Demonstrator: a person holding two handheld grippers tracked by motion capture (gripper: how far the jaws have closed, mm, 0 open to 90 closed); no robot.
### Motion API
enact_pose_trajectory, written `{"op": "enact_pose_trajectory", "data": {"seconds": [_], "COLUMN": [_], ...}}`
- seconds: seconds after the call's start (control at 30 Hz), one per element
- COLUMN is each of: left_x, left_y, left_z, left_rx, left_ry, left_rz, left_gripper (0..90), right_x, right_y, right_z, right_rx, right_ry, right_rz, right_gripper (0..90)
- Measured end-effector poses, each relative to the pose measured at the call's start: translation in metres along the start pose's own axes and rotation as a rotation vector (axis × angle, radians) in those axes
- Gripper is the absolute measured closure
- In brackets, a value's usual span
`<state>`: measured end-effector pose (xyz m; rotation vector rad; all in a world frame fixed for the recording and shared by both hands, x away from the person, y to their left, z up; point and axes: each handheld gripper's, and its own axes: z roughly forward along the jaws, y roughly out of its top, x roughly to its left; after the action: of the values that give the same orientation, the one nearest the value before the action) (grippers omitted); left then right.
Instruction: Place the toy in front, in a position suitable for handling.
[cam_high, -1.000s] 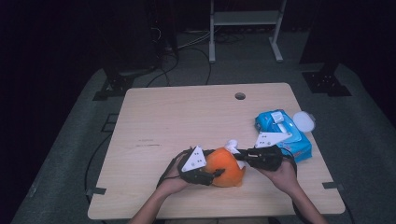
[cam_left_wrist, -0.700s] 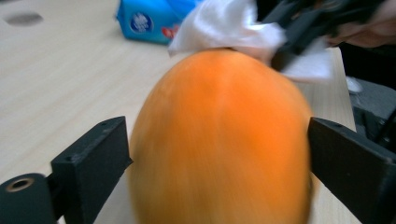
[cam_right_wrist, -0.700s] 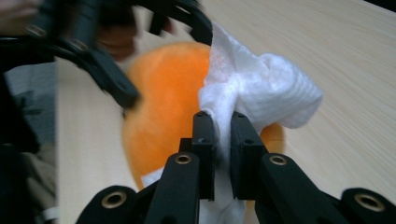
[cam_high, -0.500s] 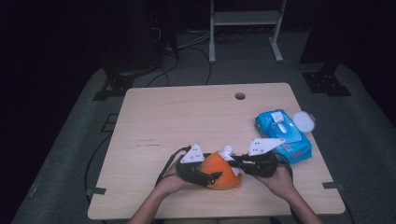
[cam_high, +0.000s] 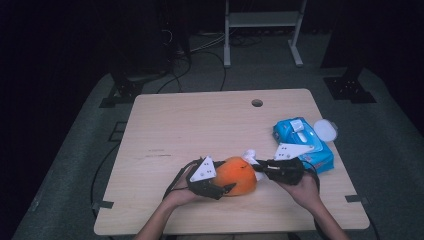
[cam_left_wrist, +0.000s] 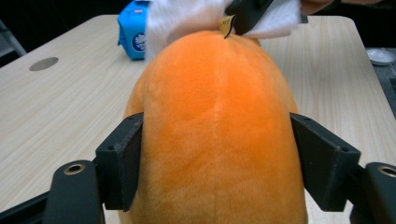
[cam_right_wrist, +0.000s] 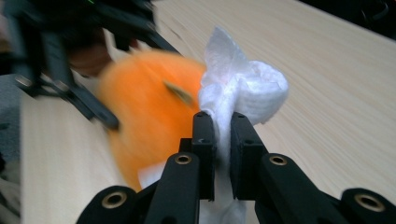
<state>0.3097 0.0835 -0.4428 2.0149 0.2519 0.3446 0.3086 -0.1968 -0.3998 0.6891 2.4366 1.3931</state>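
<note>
An orange plush toy (cam_high: 239, 175) lies near the table's front edge. My left gripper (cam_high: 231, 179) comes in from the left and grips it. In the left gripper view both pads (cam_left_wrist: 123, 158) press on the toy's sides (cam_left_wrist: 215, 130); the jaws have just been opening a little with the toy still between them. My right gripper (cam_high: 256, 168) reaches in from the right, shut on a crumpled white wipe (cam_right_wrist: 243, 88). The wipe (cam_high: 248, 155) rests against the toy's far end, and in the left gripper view the wipe (cam_left_wrist: 177, 16) lies over the toy's top.
A blue pack of wipes (cam_high: 302, 142) lies at the table's right side behind my right hand, with a white round lid (cam_high: 326, 129) just off its far corner. The wooden table (cam_high: 200, 125) has a cable hole (cam_high: 257, 103) near its back edge. Dark floor and cables lie beyond.
My right gripper with the wipe shifted slightly left against the toy and back again. The left gripper and the toy stayed almost in place.
</note>
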Motion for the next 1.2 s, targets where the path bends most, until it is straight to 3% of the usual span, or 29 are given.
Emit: {"op": "enact_pose_trajectory", "data": {"seconds": [0.07,0.13,0.17,0.23,0.27,0.3,0.43,0.53,0.6,0.7,0.77,0.83,0.9,1.0,1.1,1.2], "left_x": [-0.002,-0.002,0.0,0.008,0.01,0.011,0.002,-0.01,-0.013,-0.008,-0.005,-0.005,-0.007,-0.01,-0.008,-0.001], "left_y": [0.0,-0.001,-0.001,0.002,0.003,0.003,0.006,0.009,0.01,0.005,0.002,0.002,0.004,0.007,0.008,0.009], "left_z": [0.0,-0.003,-0.005,-0.009,-0.009,-0.008,-0.003,0.001,0.0,-0.002,-0.003,-0.003,-0.002,0.0,-0.003,-0.008], "left_rx": [0.007,0.013,0.014,0.023,0.023,0.031,0.043,0.033,0.044,0.034,0.032,0.033,0.04,0.041,0.063,0.078], "left_ry": [-0.003,-0.007,-0.01,-0.012,-0.008,-0.009,-0.004,-0.014,-0.016,-0.025,-0.026,-0.027,-0.027,-0.025,-0.036,-0.05], "left_rz": [0.018,0.019,-0.002,-0.101,-0.146,-0.16,-0.064,0.032,0.066,0.038,0.02,0.021,0.041,0.058,0.081,0.03], "left_gripper": [23.9,21.3,19.6,14.8,12.9,12.6,24.0,25.0,25.0,25.3,25.3,25.2,25.0,24.6,23.8,20.3], "right_x": [0.011,0.018,0.017,0.013,0.012,0.01,0.005,0.015,0.022,0.016,0.007,-0.003,-0.006,-0.001,0.009,0.007], "right_y": [0.006,0.009,0.009,0.007,0.005,0.004,0.004,0.015,0.019,0.013,0.006,-0.002,-0.002,0.005,0.009,0.003], "right_z": [0.005,0.011,0.012,0.012,0.01,0.009,0.003,0.0,0.004,0.006,0.004,-0.001,-0.006,-0.007,0.001,0.001], "right_rx": [-0.008,0.01,0.011,0.027,0.03,0.035,0.044,0.006,0.011,0.017,0.031,0.041,0.057,-0.008,0.005,0.01], "right_ry": [0.035,0.034,0.046,0.061,0.046,0.042,0.039,0.05,0.056,0.061,0.03,0.004,-0.037,0.037,0.074,0.088], "right_rz": [-0.034,-0.07,-0.065,-0.065,-0.067,-0.058,-0.035,-0.073,-0.101,-0.089,-0.071,-0.043,-0.051,-0.03,-0.069,-0.058], "right_gripper": [81.4,81.4,81.4,81.4,81.4,81.4,81.3,81.3,81.4,81.4,81.4,81.4,81.4,81.4,81.4,81.4]}}
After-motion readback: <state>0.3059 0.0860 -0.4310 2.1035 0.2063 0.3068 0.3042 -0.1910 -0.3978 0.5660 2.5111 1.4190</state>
